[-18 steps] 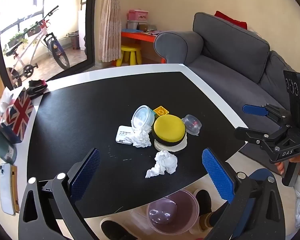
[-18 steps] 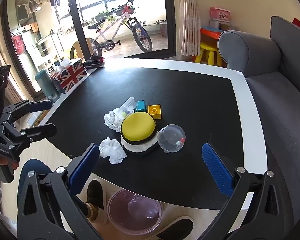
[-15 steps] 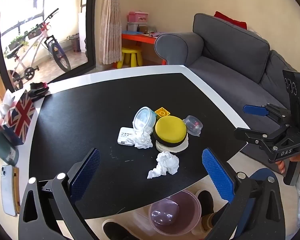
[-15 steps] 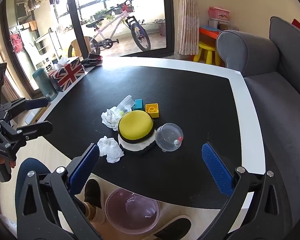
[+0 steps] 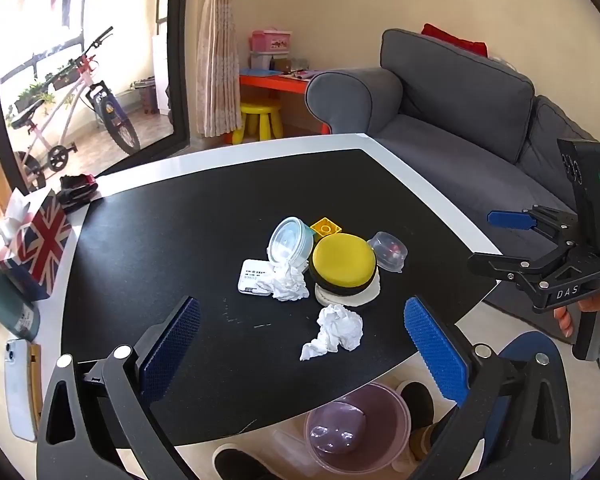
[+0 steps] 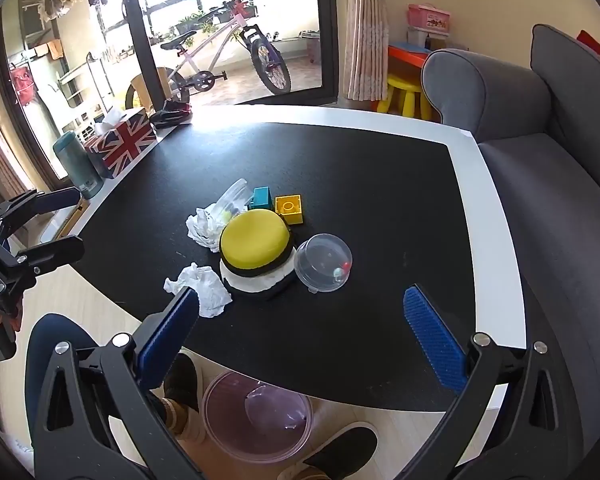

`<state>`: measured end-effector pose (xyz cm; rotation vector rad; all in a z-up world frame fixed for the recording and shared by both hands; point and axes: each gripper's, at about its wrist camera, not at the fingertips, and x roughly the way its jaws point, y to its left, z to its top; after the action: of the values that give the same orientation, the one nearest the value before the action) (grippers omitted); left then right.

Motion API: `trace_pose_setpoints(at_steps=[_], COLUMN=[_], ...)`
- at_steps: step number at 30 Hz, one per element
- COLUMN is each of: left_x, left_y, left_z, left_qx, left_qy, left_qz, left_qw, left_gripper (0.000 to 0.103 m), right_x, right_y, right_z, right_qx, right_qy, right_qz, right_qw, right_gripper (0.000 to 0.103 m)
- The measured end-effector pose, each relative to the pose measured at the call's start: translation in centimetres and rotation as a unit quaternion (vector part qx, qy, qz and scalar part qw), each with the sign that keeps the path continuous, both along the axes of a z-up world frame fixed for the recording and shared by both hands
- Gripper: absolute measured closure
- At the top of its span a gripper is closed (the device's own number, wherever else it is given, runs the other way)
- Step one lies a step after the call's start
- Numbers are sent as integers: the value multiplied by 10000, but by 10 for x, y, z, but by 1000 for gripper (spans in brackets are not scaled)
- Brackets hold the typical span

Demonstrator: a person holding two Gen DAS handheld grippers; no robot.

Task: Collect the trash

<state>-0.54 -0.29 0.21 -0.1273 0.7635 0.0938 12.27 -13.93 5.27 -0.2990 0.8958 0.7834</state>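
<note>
Sofa [image 5: 460,96], grey, fills the upper right of the left wrist view, beside a black table [image 5: 172,240] with a white border that takes the middle of both frames. A Union Jack tissue box [image 6: 124,140] stands at the table's left edge, upper left in the right wrist view, with a dark green flask [image 6: 78,168] just beside it. On the floor under the near table edge, bottom centre, sits a translucent purple bin [image 6: 256,416], close to the person's shoes.

Centre frame holds a cluster: a yellow round case [image 5: 343,258] resting on a white pad, a clear lidded tub [image 5: 290,240] lying on its side to its left, and a clear dome capsule [image 6: 323,262] to its right. A yellow toy brick [image 6: 289,208] and a teal brick [image 6: 262,197] lie just behind the case. A white card [image 5: 252,276] lies left of the cluster.

The trash is two crumpled tissues. One crumpled tissue [image 5: 336,330] lies alone nearer the table's near edge, below the case; a second tissue [image 5: 286,282] touches the tub's mouth and overlaps the card.

The left gripper [image 5: 300,342] hovers above the table with jaws spread wide and empty, the lone tissue showing between its blue pads [image 5: 172,344]. The right gripper [image 6: 300,332] is likewise wide open, holding nothing.
</note>
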Motion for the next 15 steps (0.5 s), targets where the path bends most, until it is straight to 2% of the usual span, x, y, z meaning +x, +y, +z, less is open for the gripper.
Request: trace_pose_setpoints(at_steps=[15], left_x=[-2], left_y=[8], left_z=[-7], left_qx=[-105], left_qy=[-32], left_qz=[19], left_qw=[9999], left_gripper=[5], right_x=[-2], right_y=[-1], right_z=[-1], right_qx=[11], right_qy=[-87], right_qz=[64], right_qw=[9999], right_gripper=[3])
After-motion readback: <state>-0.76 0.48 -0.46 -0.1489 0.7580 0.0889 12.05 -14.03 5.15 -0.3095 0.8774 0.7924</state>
